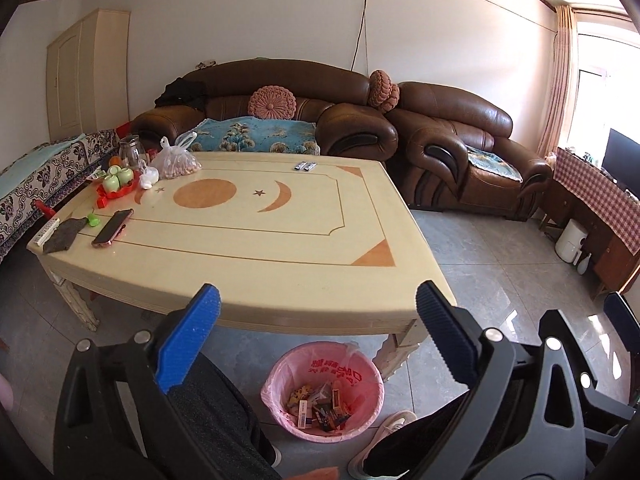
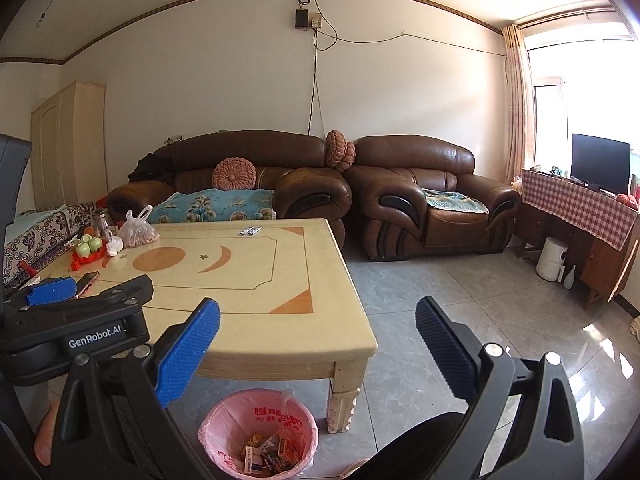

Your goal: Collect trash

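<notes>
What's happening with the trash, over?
Both tools open, empty: left tool, right tool. Trash bin holds small boxes. Two wrappers left on table.

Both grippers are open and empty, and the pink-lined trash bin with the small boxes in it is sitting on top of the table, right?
Not quite. The trash bin stands on the floor, beside a leg at the table's near edge, not on top; the left wrist view shows it. The rest holds: left gripper and right gripper are open and empty, and small boxes lie in the bin.
</notes>
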`<state>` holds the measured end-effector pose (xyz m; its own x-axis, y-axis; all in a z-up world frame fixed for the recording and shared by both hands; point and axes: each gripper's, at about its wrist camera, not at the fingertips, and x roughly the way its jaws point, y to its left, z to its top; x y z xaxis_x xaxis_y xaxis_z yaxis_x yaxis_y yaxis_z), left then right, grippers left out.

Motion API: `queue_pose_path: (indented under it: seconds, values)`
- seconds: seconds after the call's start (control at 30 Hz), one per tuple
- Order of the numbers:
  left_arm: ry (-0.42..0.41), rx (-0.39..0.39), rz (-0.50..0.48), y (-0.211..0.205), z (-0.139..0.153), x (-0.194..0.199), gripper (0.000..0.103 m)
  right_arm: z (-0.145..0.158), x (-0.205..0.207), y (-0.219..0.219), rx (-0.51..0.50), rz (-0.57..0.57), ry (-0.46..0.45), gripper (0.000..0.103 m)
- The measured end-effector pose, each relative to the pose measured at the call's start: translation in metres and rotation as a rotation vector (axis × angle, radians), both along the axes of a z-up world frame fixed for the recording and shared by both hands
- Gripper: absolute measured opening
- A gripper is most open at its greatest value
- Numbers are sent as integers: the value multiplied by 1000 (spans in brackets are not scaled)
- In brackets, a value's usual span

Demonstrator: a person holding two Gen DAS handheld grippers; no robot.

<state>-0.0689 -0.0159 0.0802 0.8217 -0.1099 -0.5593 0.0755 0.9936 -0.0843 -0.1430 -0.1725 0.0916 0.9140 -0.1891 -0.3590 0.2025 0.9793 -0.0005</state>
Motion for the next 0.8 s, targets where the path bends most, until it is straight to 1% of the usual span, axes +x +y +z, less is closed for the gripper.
queue_pose_path:
  seconds: [0.1, 0.17, 0.33, 0.8]
  values:
    - [-8, -10, 4, 2, 2, -1, 97, 2, -2, 1, -1, 1, -9, 96]
    - [-12, 1, 14, 1, 1, -3, 97, 2, -3, 2, -10, -3, -10, 96]
    - [-16, 17, 16, 0, 1, -5, 97, 2, -2, 0, 5, 2, -1, 96]
    - [-26, 27, 24, 1, 1, -7, 97, 2, -2, 0, 7, 1, -1, 96]
